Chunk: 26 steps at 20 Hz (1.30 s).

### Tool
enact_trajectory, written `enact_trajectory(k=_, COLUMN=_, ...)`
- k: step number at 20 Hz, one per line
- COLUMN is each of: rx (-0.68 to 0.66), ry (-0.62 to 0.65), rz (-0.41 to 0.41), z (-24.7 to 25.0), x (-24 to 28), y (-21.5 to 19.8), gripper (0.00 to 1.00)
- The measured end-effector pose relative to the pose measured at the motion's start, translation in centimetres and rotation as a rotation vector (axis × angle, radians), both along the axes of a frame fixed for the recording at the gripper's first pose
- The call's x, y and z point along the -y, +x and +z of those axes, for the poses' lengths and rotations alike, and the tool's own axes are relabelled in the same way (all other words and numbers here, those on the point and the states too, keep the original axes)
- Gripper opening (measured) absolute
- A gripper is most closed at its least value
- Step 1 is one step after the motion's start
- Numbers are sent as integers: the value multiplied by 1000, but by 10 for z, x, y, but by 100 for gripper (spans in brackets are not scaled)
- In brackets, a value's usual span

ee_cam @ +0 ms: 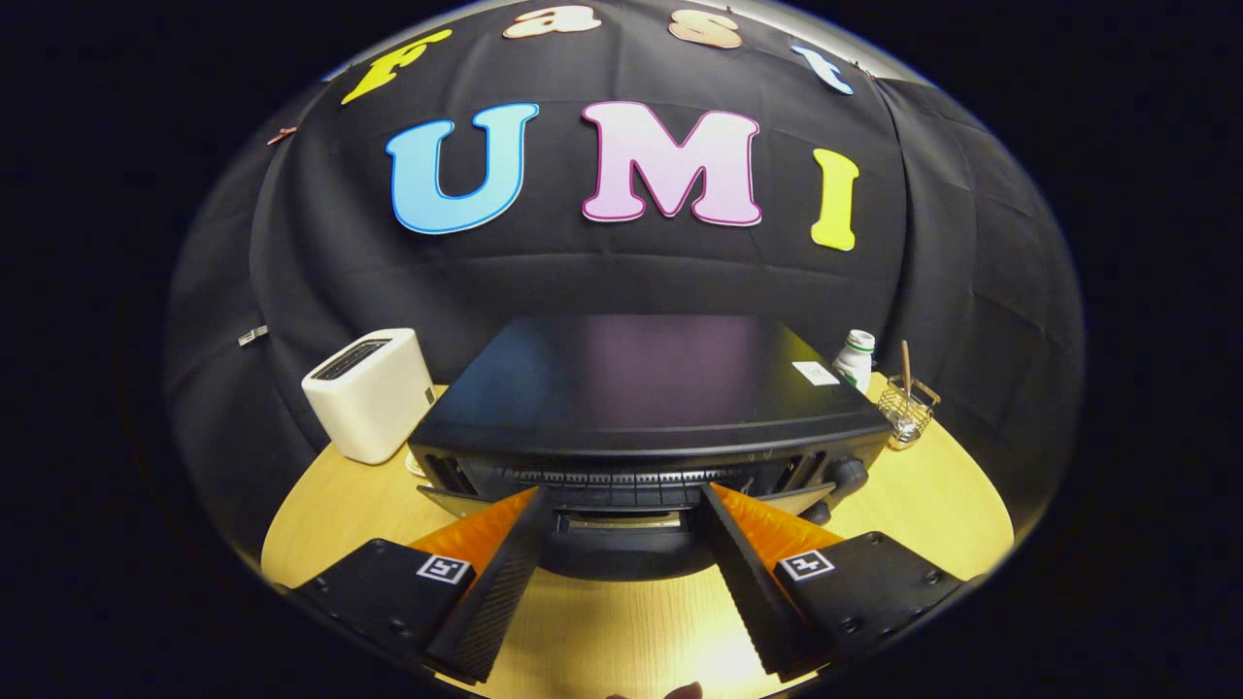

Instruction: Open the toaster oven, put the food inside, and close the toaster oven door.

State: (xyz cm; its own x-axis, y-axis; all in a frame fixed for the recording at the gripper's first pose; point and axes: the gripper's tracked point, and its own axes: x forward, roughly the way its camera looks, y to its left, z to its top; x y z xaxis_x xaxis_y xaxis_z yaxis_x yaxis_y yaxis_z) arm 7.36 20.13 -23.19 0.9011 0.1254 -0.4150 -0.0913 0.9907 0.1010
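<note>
- The toaster oven [646, 388] sits on the wooden counter [913, 505], square ahead of the tool [621, 500] and seen from slightly above, so its flat dark top takes up most of what shows.
- The tool's two fingers stand spread apart, their tips reaching the upper front edge of the oven, one to each side of its middle.
- Between the fingertips lies the oven door [621, 544]; it seems tilted outward and partly open, with a dark gap and a wire rack edge above it, though the steep angle makes this hard to judge.
- The fingers do not clamp anything; I cannot tell whether either tip touches the door.
- A round knob [847, 476] sits at the oven's front right corner, just beyond the right finger.
- A white box-shaped toaster [371, 393] stands on the counter just beside the oven's left side.
- Behind the oven's right rear corner stands a white bottle with a green label [856, 359], and near it a small clear glass jar [906, 413] with a thin stick standing in it.
- A white sticker [815, 373] lies on the oven top near its right rear corner.
- No food item can be picked out from this angle.
</note>
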Motion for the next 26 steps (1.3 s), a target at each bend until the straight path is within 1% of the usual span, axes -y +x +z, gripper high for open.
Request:
enact_trajectory(k=3, rx=-2, ry=2, rz=-7, z=-12, x=2, y=-26, gripper=99)
enact_trajectory(k=8, rx=-99, ry=0, rz=3, z=-49, x=3, y=-69, gripper=100)
enact_trajectory(k=12, rx=-194, ry=-51, rz=31, z=-88, x=6, y=-97, gripper=99)
enact_trajectory(k=15, rx=-272, ry=-80, rz=75, z=-115, x=6, y=-107, gripper=100)
enact_trajectory(k=17, rx=-317, ry=-75, rz=95, z=-124, x=5, y=-110, gripper=100)
enact_trajectory(k=19, rx=-337, ry=-60, rz=110, z=-124, x=4, y=-115, gripper=100)
enact_trajectory(k=22, rx=-318, ry=-19, rz=149, z=-107, x=7, y=-126, gripper=100)
enact_trajectory(k=26, rx=-290, ry=0, rz=229, z=-73, x=42, y=-140, gripper=100)
